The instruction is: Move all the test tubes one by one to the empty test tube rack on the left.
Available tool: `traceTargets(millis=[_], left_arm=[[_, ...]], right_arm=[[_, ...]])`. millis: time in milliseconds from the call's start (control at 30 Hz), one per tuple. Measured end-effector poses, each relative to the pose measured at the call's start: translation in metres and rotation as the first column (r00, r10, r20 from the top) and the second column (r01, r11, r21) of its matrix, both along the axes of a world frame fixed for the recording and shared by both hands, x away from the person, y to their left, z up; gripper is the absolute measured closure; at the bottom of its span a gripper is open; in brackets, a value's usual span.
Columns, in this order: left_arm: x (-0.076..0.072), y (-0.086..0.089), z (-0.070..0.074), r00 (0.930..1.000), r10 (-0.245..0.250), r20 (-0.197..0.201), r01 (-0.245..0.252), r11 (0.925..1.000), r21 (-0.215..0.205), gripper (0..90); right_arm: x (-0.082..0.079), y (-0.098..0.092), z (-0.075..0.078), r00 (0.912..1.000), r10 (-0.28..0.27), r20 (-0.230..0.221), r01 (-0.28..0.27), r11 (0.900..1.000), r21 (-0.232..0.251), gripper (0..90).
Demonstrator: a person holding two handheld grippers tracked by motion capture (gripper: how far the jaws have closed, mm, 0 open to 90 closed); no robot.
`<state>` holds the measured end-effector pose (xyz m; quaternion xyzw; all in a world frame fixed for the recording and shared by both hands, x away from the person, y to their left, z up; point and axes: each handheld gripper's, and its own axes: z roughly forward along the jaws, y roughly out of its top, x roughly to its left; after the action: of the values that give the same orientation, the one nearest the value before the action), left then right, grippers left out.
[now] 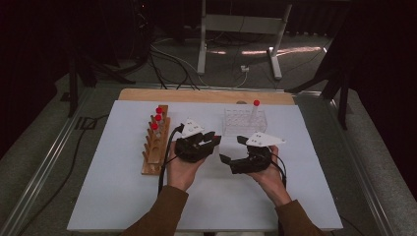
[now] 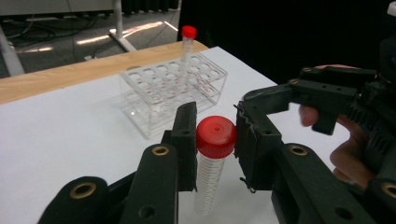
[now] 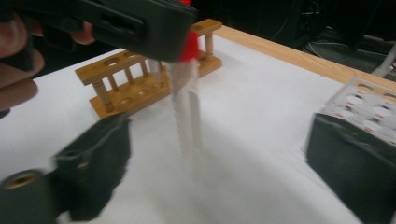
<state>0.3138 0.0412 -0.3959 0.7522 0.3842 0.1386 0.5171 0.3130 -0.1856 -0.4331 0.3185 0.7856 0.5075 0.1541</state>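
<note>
a clear graduated plastic tube with a red screw cap (image 2: 212,161) is clamped just under its cap by the left gripper (image 2: 215,142), held above the white table (image 1: 118,191); its long axis stands upright, cap up; the right gripper (image 3: 201,154) is spread wide, grasping nothing, the tube apart between its jaws; the clear plastic rack (image 1: 244,123) lies beyond, nearer the right hand.

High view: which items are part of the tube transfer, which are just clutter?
In the job:
- red-capped tube, clamped in left tool
- right tool, jaws open
- wooden rack with three capped tubes
- clear rack holding one tube

Lying about:
- floor cables
- metal stand
</note>
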Motion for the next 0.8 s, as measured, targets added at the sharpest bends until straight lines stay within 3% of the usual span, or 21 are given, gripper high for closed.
traceTargets(millis=[100,400,800], left_arm=[[0.001,0.007,0.003,0.9999,0.015,0.005,-0.015,0.9999,-0.001,71.2],[0.003,0.035,0.013,0.9976,0.066,0.022,-0.066,0.9978,0.006,71.1],[0.008,0.078,0.025,0.9879,0.149,0.046,-0.15,0.9885,0.02,71.1]], right_arm=[[0.001,-0.005,0.001,1.0,-0.004,-0.003,0.004,1.0,0.011,0.0],[0.004,-0.019,0.005,0.9992,-0.039,0.012,0.039,0.998,0.048,0.0],[0.004,-0.025,0.006,0.9987,-0.048,0.018,0.047,0.997,0.061,0.0]])
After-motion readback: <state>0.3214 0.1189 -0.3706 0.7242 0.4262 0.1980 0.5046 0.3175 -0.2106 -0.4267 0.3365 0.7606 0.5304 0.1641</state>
